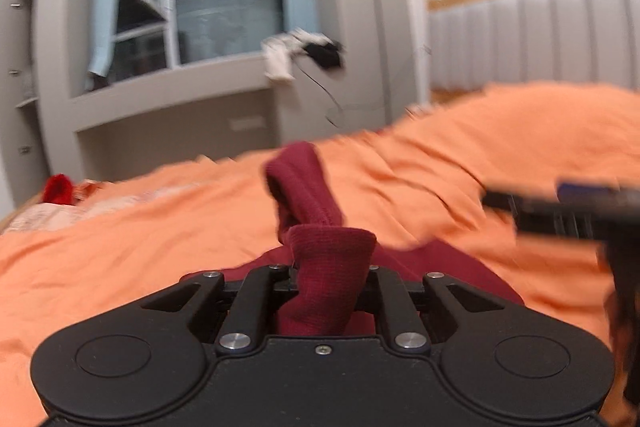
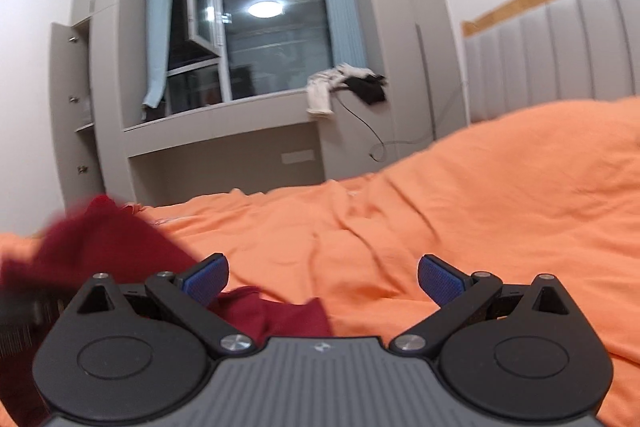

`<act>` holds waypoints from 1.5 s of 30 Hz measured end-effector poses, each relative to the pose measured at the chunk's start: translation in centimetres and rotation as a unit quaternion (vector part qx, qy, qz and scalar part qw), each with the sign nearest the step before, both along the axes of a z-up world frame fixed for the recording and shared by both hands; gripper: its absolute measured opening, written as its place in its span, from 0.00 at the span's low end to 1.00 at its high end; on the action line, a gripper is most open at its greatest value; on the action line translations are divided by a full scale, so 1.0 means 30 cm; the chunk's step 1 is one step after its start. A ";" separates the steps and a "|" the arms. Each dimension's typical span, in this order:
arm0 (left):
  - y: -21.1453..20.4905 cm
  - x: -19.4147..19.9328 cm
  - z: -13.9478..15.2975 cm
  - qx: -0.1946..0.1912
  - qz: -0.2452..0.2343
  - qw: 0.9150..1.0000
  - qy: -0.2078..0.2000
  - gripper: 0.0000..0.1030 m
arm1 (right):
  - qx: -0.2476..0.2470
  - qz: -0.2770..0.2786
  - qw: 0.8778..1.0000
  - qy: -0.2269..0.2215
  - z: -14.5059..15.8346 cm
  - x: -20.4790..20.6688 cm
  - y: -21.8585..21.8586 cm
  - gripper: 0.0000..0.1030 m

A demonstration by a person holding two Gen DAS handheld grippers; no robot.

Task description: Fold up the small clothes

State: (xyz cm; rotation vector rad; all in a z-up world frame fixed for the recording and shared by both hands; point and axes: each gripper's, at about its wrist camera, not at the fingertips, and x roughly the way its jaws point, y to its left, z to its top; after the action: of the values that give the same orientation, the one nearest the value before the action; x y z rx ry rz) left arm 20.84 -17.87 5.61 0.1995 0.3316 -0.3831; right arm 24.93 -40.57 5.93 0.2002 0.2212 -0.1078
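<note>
- Left wrist view: the left gripper point(image 1: 332, 279) is clamped on a bunched fold of the maroon garment point(image 1: 320, 255), which rises from between the fingers at lower centre; a tube-like part, maybe a sleeve or leg, stands up just beyond it toward mid-frame.
- More of the garment spreads low behind the gripper, lying on the orange bed point(image 1: 460, 163).
- The right gripper point(image 1: 560, 207) shows blurred at the right edge of this view, apart from the cloth.
- Right wrist view: the right gripper point(image 2: 322, 283) is wide open with its blue pads point(image 2: 440, 281) spread, holding nothing; bare bedding fills the gap.
- The garment point(image 2: 100, 239) sits at the lower left of that frame, partly lifted and blurred, with a flat corner reaching under the left-hand finger toward centre.
- Progress, as I judge it: early. The garment is crumpled and partly raised, with no neat fold visible; spreading or doubling it over remains, and the free gripper would need to take a second corner.
- A small red item point(image 1: 58, 189) lies at the far left on the bed, possibly another piece waiting.
</note>
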 end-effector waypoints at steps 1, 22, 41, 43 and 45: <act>-0.019 -0.006 -0.026 0.009 -0.007 1.000 0.011 0.14 | 0.007 0.000 1.000 0.005 -0.003 0.003 -0.020 1.00; 0.004 -0.182 -0.093 0.041 -0.071 0.997 -0.011 0.54 | 0.208 0.153 0.963 0.077 -0.062 0.124 -0.038 1.00; -0.006 -0.223 -0.160 0.081 -0.097 0.992 -0.015 0.25 | 0.213 0.165 0.947 0.173 -0.183 0.348 0.071 0.36; -0.005 -0.218 -0.159 0.079 -0.097 0.992 -0.013 0.25 | 0.219 0.170 0.945 0.172 -0.184 0.343 0.070 0.35; -0.013 -0.211 -0.155 0.078 -0.097 0.992 -0.013 0.24 | 0.216 0.172 0.946 0.172 -0.182 0.341 0.073 0.33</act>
State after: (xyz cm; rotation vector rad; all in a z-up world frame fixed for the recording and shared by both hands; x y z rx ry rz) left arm 14.50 -18.26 0.97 0.3916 0.3187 -0.5460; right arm 35.16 -38.38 0.46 0.5770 0.6252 0.2591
